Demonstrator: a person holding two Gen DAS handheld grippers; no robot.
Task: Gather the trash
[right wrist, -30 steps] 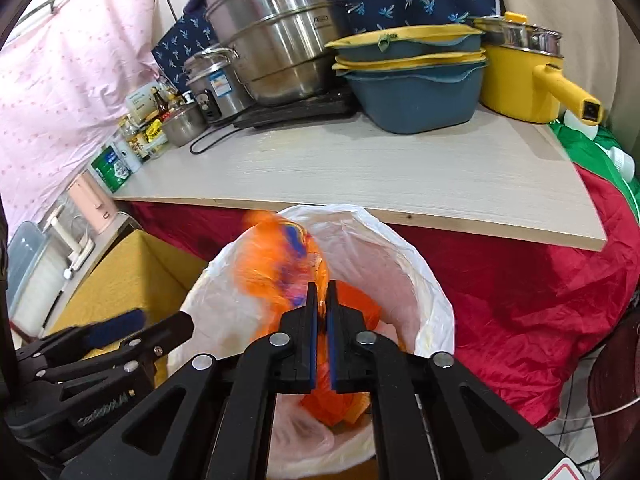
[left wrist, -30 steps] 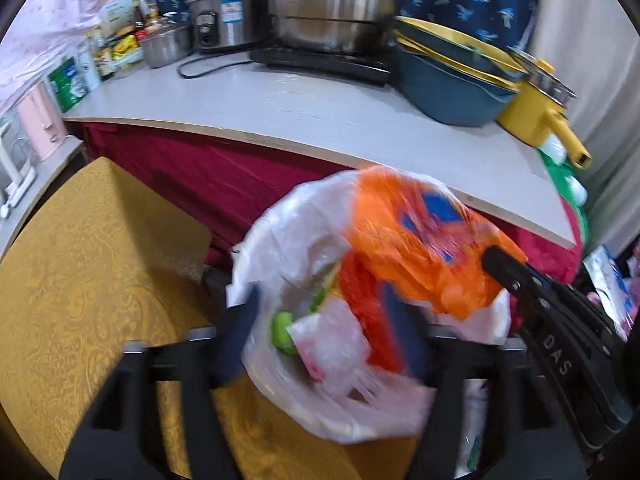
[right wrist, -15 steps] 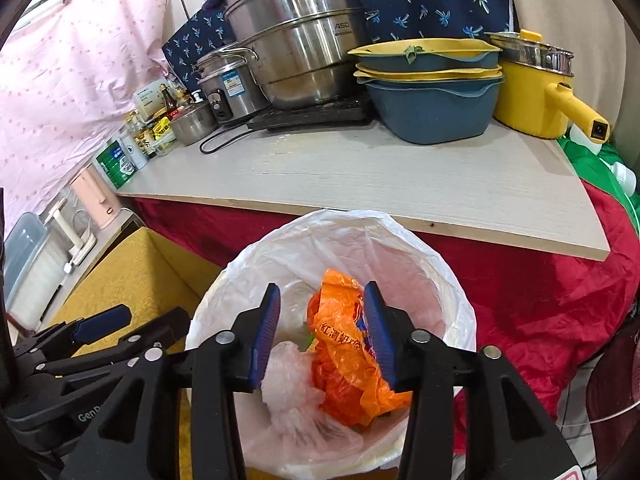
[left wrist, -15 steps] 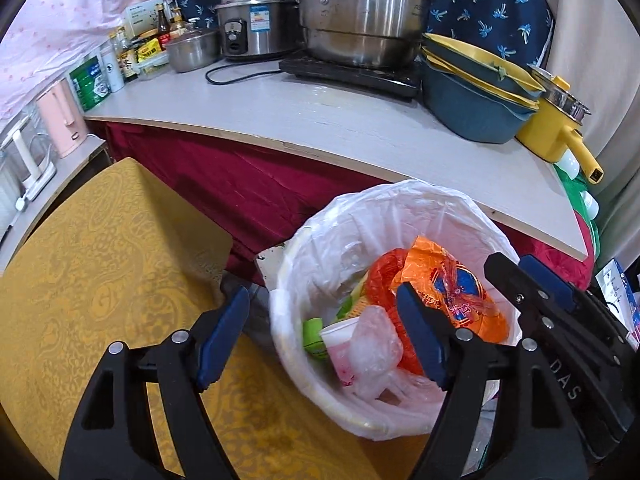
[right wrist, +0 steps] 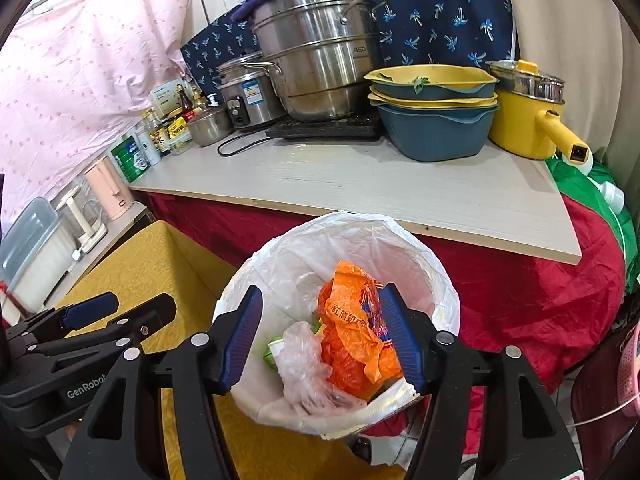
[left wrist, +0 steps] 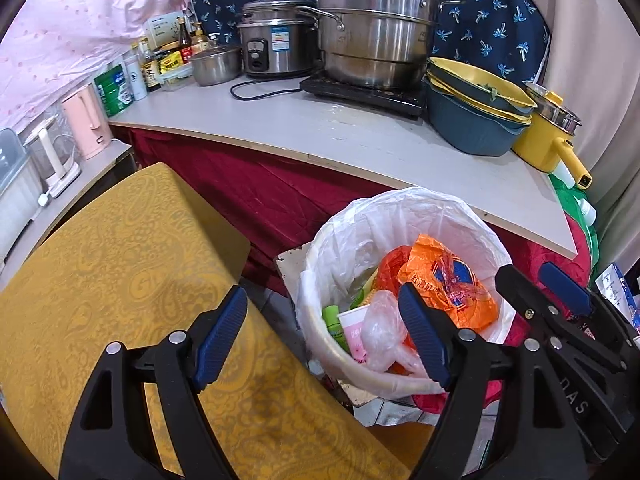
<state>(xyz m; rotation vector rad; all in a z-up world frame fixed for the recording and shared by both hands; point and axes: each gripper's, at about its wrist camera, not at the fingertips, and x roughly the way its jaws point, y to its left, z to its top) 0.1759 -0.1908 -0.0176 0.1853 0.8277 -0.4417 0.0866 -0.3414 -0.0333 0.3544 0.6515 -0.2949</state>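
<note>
A white-lined trash bin point(left wrist: 404, 208) point(right wrist: 280, 252) stands below the counter edge. An orange plastic bag point(left wrist: 444, 280) point(right wrist: 352, 332) lies inside on top, beside a clear plastic bag point(left wrist: 380, 328) point(right wrist: 304, 360), a pink paper cup point(left wrist: 352, 332) and a green item point(left wrist: 332, 316). My left gripper point(left wrist: 320, 336) is open and empty, left of and above the bin's near rim. My right gripper point(right wrist: 320, 340) is open and empty above the bin; it also shows in the left wrist view point(left wrist: 552, 292), right of the bin.
A yellow patterned cloth surface point(left wrist: 100, 280) lies left of the bin. The grey counter point(left wrist: 320, 128) with a red skirt holds steel pots point(left wrist: 376, 28), a rice cooker point(left wrist: 276, 36), stacked blue-yellow basins point(left wrist: 476, 112), a yellow pot point(left wrist: 548, 140) and bottles point(left wrist: 160, 64).
My right gripper opened and let go of the orange bag, which now lies in the bin. Both grippers have drawn back from the bin, and the left one has shifted left.
</note>
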